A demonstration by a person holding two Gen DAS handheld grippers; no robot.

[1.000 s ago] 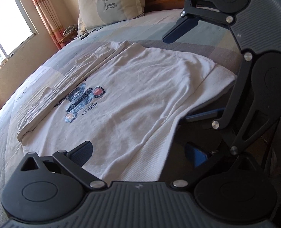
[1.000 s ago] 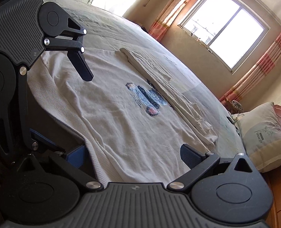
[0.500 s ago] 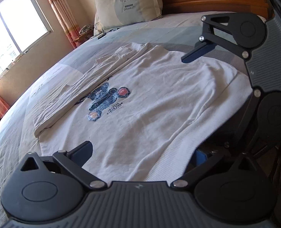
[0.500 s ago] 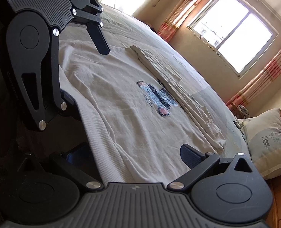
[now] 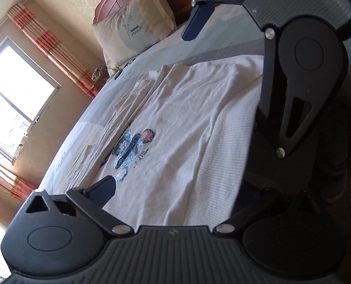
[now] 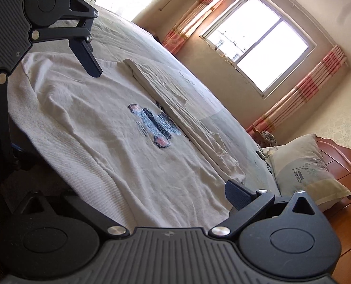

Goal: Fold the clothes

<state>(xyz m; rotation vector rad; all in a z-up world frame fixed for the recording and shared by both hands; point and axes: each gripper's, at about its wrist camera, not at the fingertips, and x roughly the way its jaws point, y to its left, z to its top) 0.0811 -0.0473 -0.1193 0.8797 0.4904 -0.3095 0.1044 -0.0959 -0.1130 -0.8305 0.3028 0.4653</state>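
On the bed: a white shirt (image 5: pixel 189 123) is laid flat on the bed (image 5: pixel 222 40), print side up, its far side folded inward over the body.
Print: a dark blue and red graphic (image 6: pixel 151 127) is seen near the middle of the shirt, partly covered by the folded edge.
Near edge: a ribbed white hem (image 5: pixel 218 165) is draped at the bed's near side.
Left tongs: the left tongs (image 5: pixel 173 201) are held wide open above the hem, nothing gripped; one finger (image 5: pixel 104 189) is seen over the cloth, the other hidden below the bed edge.
Right tongs: the right tongs (image 6: pixel 151 203) are spread wide too, empty, over the shirt's near edge toward the pillow end.
Background: a pillow (image 6: pixel 303 170) is propped against a wooden headboard (image 5: pixel 118 2); a bright window (image 6: pixel 260 40) is flanked by striped curtains (image 6: pixel 301 92).
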